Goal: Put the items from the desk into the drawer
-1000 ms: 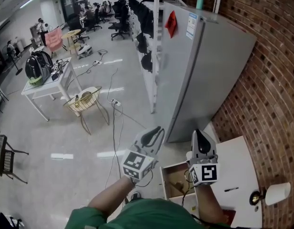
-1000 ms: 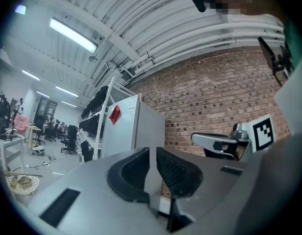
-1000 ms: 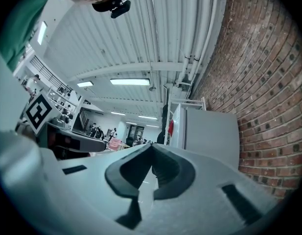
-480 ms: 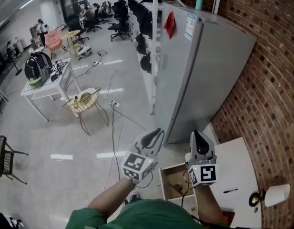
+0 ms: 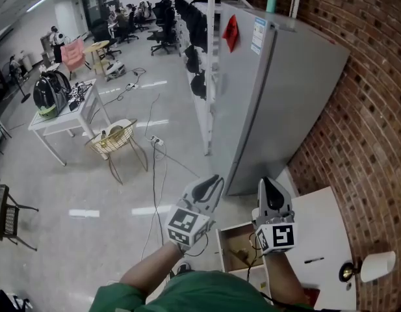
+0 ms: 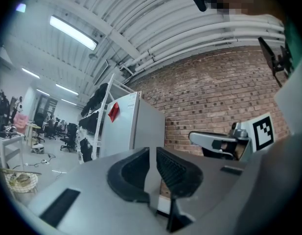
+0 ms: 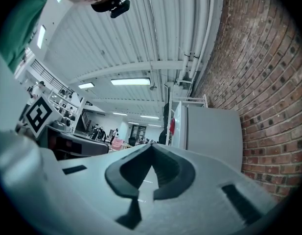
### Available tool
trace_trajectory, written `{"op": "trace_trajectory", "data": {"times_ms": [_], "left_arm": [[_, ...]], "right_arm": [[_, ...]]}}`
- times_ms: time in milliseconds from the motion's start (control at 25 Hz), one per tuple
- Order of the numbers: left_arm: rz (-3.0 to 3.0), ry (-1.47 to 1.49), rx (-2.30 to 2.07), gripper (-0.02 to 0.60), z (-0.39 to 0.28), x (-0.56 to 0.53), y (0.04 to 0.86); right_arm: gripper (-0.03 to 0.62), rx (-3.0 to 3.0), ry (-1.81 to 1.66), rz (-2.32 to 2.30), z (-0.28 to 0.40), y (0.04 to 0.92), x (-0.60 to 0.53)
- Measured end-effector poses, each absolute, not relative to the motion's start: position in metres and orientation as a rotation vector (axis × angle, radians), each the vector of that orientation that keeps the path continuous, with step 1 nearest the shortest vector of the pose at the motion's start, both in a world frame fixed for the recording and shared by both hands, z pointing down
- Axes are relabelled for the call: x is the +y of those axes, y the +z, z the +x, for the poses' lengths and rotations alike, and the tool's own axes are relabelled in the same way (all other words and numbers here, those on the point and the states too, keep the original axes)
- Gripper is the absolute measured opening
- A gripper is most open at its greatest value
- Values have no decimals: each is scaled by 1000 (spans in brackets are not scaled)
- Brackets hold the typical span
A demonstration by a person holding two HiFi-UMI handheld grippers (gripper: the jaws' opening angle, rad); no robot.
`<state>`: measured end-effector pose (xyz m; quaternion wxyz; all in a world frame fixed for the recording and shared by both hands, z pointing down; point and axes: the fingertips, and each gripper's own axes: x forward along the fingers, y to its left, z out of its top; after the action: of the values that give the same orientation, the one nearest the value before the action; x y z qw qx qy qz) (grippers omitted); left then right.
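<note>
In the head view, the white desk lies at the lower right, with a black pen on it. Its drawer stands pulled out at the desk's left side, and something brown lies inside. Both grippers are held up level above the drawer and touch nothing. My left gripper is shut, with only a thin slit between its pads and nothing in it. My right gripper is shut and empty, its tips meeting.
A white desk lamp stands at the desk's right edge against the brick wall. A tall grey fridge stands just beyond the desk. Cables trail over the floor, and a small white table and a basket chair stand at the left.
</note>
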<state>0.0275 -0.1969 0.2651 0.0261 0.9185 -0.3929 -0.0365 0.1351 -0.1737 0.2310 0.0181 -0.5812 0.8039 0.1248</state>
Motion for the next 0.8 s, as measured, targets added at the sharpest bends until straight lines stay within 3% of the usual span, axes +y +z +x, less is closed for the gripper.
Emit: {"op": "trace_trajectory", "data": {"times_ms": [800], "left_arm": [[2826, -120, -1234, 43, 24, -190, 263]], "right_arm": [[3, 2503, 407, -1799, 133, 231, -164]]}}
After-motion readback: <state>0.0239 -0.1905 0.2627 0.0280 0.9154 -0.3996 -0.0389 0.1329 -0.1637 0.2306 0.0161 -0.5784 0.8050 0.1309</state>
